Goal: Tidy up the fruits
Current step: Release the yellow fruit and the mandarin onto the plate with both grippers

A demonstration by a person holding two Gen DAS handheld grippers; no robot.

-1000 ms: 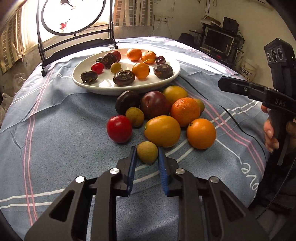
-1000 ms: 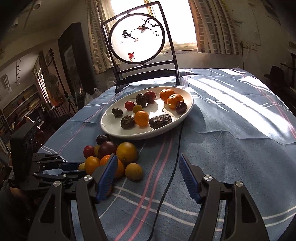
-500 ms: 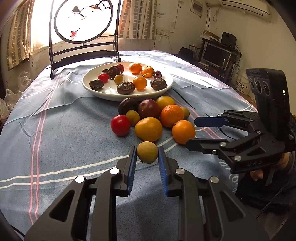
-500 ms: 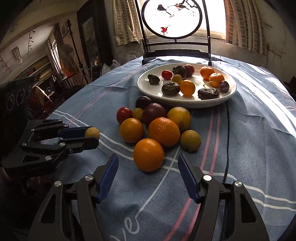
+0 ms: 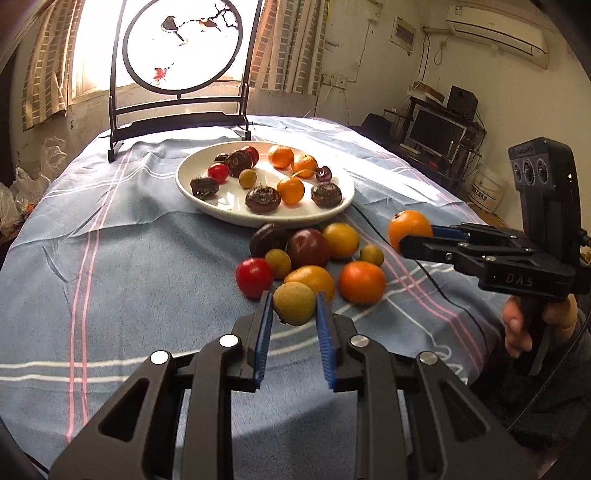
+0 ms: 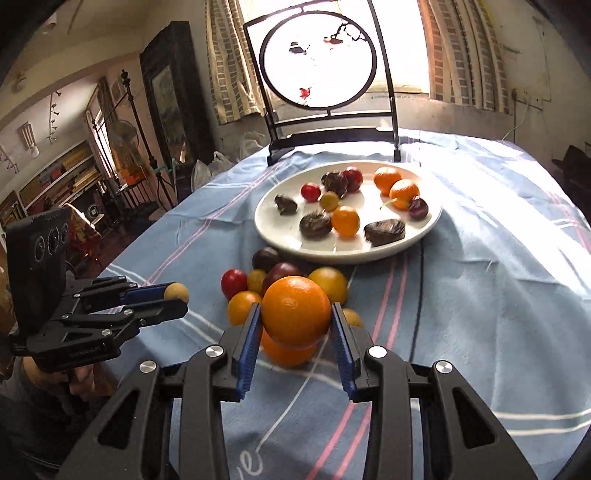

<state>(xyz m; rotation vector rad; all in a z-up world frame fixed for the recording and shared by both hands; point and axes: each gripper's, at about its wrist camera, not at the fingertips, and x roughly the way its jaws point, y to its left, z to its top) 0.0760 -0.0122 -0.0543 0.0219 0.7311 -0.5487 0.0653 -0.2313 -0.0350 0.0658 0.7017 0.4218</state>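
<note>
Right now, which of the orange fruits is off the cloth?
The orange between the right claw pads, which are closing on it. The other orange fruits lie on the cloth or plate.

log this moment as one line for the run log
left tongs: shut on longan | right tongs: closing on orange | plate: part filled

Lived-in home, a sitting or dining room. Ahead of both grippers: table under a blue striped cloth (image 5: 110, 258), round painted bird screen (image 5: 181, 44) against a curtained window (image 6: 458, 51). Off to the left gripper's right: computer monitor (image 5: 436, 129), wall air conditioner (image 5: 495, 26). Off to the right gripper's left: bookshelves (image 6: 62, 173), tall dark cabinet (image 6: 166, 96).
</note>
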